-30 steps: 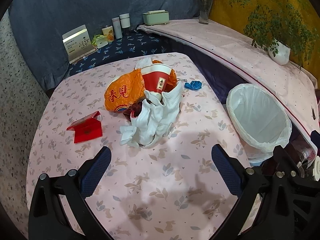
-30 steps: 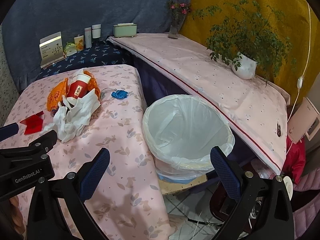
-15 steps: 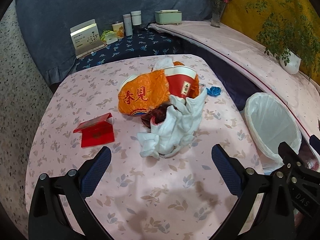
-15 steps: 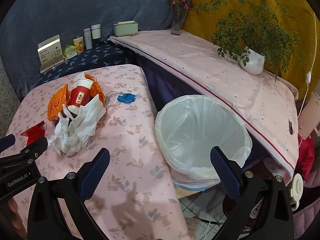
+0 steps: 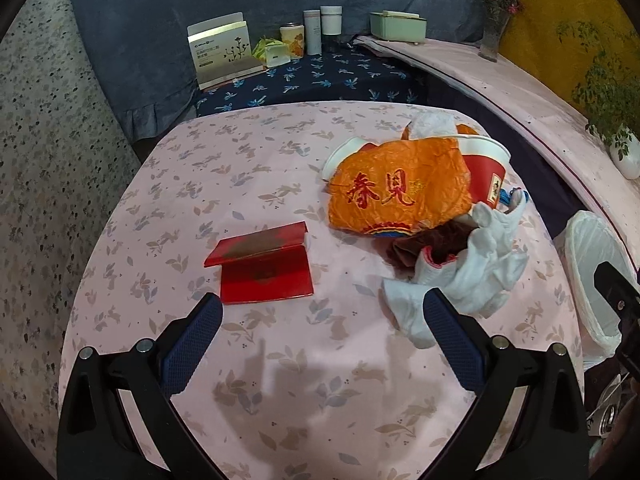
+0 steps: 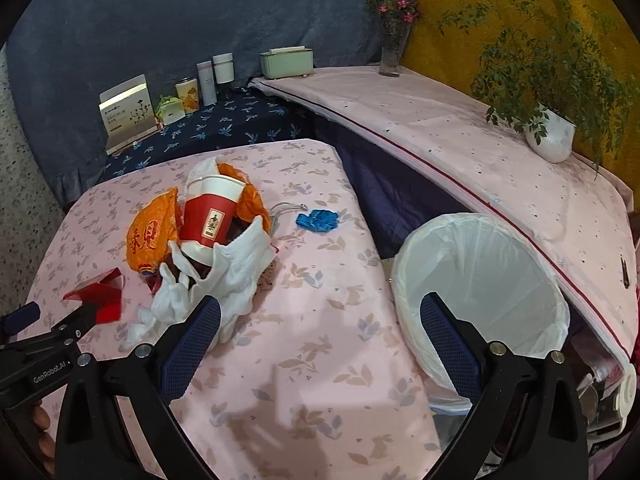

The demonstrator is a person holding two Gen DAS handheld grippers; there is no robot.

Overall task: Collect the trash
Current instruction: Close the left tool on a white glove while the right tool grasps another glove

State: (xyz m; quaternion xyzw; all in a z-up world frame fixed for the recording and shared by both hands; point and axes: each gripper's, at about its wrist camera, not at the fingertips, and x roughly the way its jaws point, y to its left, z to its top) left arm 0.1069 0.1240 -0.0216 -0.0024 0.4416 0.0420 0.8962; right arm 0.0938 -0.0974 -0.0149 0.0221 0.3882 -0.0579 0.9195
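The left hand-held gripper (image 5: 322, 340) is held with its jaws spread wide and empty above the near part of the worktop (image 5: 280, 380); the right hand-held gripper (image 6: 320, 336) is likewise parted and empty. A folded glossy red card (image 5: 264, 266) is shown whole only in the left view, just beyond the left finger. The white-lined bin (image 6: 480, 284) beside the worktop's right edge is seen fully only in the right view. Toward the far right edge, a crumpled orange wrapper (image 5: 396, 188), a red paper cup (image 6: 210, 216) and limp white gloves (image 5: 480, 268) are heaped together, with a blue scrap (image 6: 318, 220) apart.
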